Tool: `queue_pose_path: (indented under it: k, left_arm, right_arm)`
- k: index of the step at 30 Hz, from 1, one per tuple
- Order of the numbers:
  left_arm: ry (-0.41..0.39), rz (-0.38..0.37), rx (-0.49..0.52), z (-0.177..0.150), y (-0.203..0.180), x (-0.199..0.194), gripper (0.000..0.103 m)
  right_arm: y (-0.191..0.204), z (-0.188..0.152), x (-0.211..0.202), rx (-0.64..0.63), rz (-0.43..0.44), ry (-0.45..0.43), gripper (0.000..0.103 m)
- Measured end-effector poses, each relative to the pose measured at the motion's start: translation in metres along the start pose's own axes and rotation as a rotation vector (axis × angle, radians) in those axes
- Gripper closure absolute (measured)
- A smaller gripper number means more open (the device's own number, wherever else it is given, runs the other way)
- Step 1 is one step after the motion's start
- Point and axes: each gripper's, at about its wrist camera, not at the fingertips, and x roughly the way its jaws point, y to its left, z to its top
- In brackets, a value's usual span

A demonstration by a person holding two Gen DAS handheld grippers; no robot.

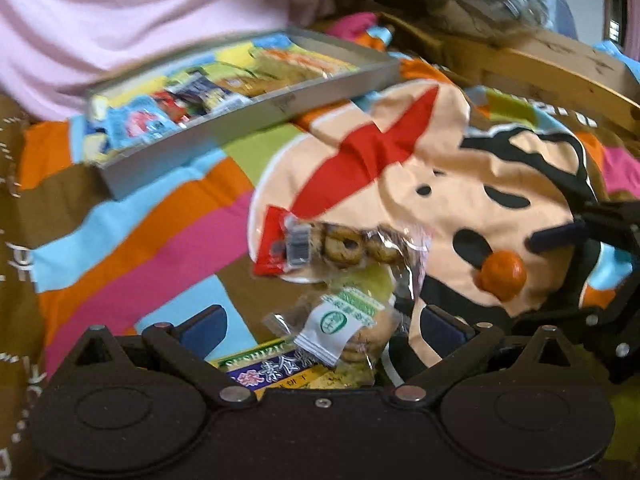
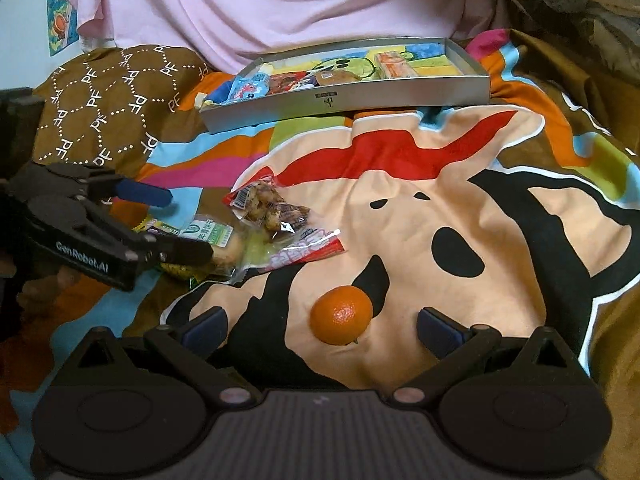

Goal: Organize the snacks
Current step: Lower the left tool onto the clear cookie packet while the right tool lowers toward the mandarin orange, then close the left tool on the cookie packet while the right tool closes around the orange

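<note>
Lying between the open right gripper fingers, a tangerine.

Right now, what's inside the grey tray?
The tray holds several snack packs: a blue one at its left end, dark red ones beside it, and an orange one toward the right. The front wall hides their lower parts and whatever lies beneath.
</note>
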Motion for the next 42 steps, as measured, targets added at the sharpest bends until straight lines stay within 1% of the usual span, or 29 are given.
queue_pose_path:
  k: [4, 7, 9, 16, 18, 22, 24, 27, 29, 34, 35, 39, 42]
  left_arm:
    - [0.032, -0.055, 0.017, 0.0, 0.003, 0.009, 0.001]
    - [0.04, -0.083, 0.01, 0.001, 0.005, 0.013, 0.001]
    - [0.045, -0.086, 0.012, 0.0, 0.005, 0.014, 0.001]
    - [0.052, -0.094, 0.022, 0.001, 0.002, 0.018, 0.002]
    - [0.059, -0.097, 0.025, 0.001, 0.001, 0.02, 0.007]
    - [0.057, -0.102, 0.025, 0.001, 0.001, 0.02, 0.012]
    - [0.055, -0.106, 0.017, 0.001, 0.002, 0.02, 0.018]
    - [0.053, -0.102, 0.007, 0.001, 0.003, 0.019, 0.024]
    - [0.052, -0.105, -0.001, 0.0, 0.003, 0.019, 0.025]
    - [0.05, -0.109, -0.016, -0.003, 0.0, 0.017, 0.035]
    - [0.05, -0.109, -0.013, -0.004, -0.002, 0.017, 0.039]
    - [0.043, -0.089, 0.0, -0.005, -0.008, 0.016, 0.041]
    - [0.037, -0.087, -0.032, -0.006, -0.006, 0.016, 0.041]
  right_arm:
    - [0.001, 0.003, 0.007, -0.017, 0.019, 0.015, 0.003]
    - [0.002, 0.004, 0.013, -0.022, 0.031, 0.025, 0.01]
    - [0.001, 0.004, 0.016, -0.013, 0.037, 0.035, 0.017]
    - [-0.004, 0.004, 0.022, 0.027, 0.057, 0.048, 0.026]
    - [-0.004, 0.003, 0.022, 0.029, 0.055, 0.043, 0.033]
    - [-0.002, 0.003, 0.022, 0.03, 0.052, 0.035, 0.04]
    - [0.0, 0.003, 0.022, 0.028, 0.056, 0.034, 0.044]
    - [0.001, 0.002, 0.023, 0.029, 0.058, 0.033, 0.047]
    - [0.002, 0.002, 0.023, 0.029, 0.057, 0.032, 0.049]
    - [0.003, 0.003, 0.025, 0.035, 0.06, 0.032, 0.051]
    - [0.002, 0.003, 0.025, 0.038, 0.061, 0.032, 0.051]
    - [0.002, 0.004, 0.027, 0.054, 0.064, 0.029, 0.057]
    - [0.002, 0.005, 0.028, 0.066, 0.061, 0.026, 0.062]
